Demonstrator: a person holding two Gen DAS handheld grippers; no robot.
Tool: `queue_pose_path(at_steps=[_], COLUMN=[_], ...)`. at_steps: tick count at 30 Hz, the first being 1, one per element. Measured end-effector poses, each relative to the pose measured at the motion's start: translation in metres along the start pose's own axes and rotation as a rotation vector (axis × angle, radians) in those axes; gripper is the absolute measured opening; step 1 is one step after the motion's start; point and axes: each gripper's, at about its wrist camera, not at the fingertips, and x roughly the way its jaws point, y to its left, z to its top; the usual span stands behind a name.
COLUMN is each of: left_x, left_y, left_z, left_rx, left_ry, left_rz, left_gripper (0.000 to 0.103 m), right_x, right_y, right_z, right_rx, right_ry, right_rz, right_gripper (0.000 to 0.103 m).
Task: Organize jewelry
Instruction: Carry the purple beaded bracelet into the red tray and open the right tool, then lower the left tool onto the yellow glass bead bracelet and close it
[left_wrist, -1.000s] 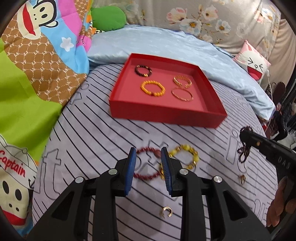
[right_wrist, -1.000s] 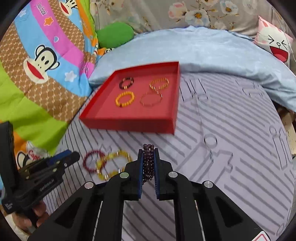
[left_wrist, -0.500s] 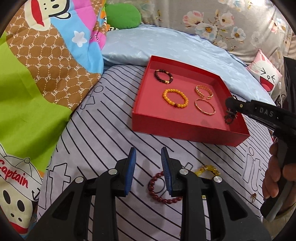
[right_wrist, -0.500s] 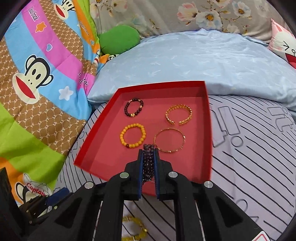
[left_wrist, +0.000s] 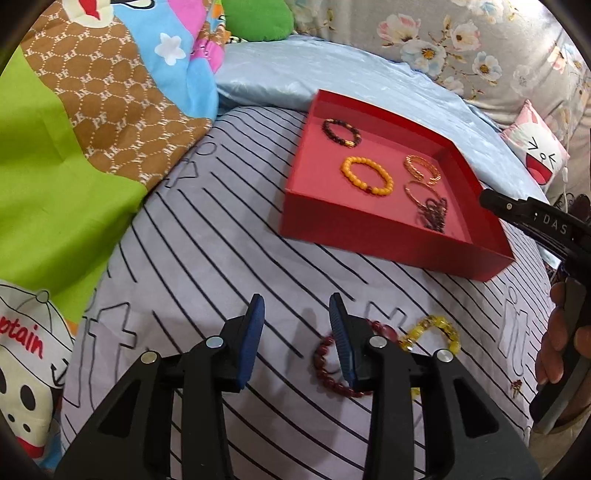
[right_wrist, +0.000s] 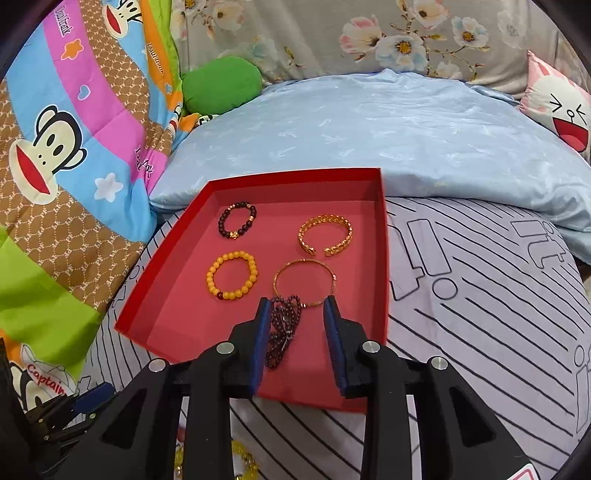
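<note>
A red tray (right_wrist: 382, 258) on the striped bedcover holds a dark bead bracelet (right_wrist: 236, 221), a gold cuff (right_wrist: 325, 234), an orange bead bracelet (right_wrist: 231, 275) and a thin gold bangle (right_wrist: 303, 282). A purple bead strand (right_wrist: 282, 332) lies on the tray floor between the opening jaws of my right gripper (right_wrist: 296, 310), close to the left finger and loose. My left gripper (left_wrist: 297, 310) hangs over the bedcover, jaws opening with nothing between them. A dark red bead bracelet (left_wrist: 328, 365) lies partly behind its right finger, with a yellow bead bracelet (left_wrist: 432, 330) beside it.
A small gold ring (left_wrist: 515, 386) lies on the cover near the person's hand (left_wrist: 561, 343) on the right gripper. A pale blue pillow (right_wrist: 369, 129) lies behind the tray, a cartoon quilt (left_wrist: 74, 129) to the left and a green cushion (right_wrist: 221, 83) at the back.
The right gripper carried the purple strand from over the bedcover to the tray, then parted its jaws and dropped it. The left gripper's jaws widened and it shifted left of the red bracelet.
</note>
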Motion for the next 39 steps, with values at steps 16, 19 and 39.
queue_pose_path(at_steps=[16, 19, 39], left_x=[0.011, 0.015, -0.002], left_y=[-0.062, -0.063, -0.072], left_z=[-0.031, -0.033, -0.028], left_rx=[0.12, 0.117, 0.133], left_ry=[0.074, 0.08, 0.043], left_rz=[-0.114, -0.114, -0.135], left_gripper=[0.034, 0.032, 0.009], right_x=[-0.039, -0.044, -0.056], right_y=[-0.003, -0.008, -0.007], right_z=[-0.057, -0.064, -0.096], right_rx=[0.025, 0.038, 0.041], right_ry=[0.066, 0.074, 0.122], right_rz=[0.011, 0.011, 0.016], right_gripper=[0.03, 0.03, 0.03])
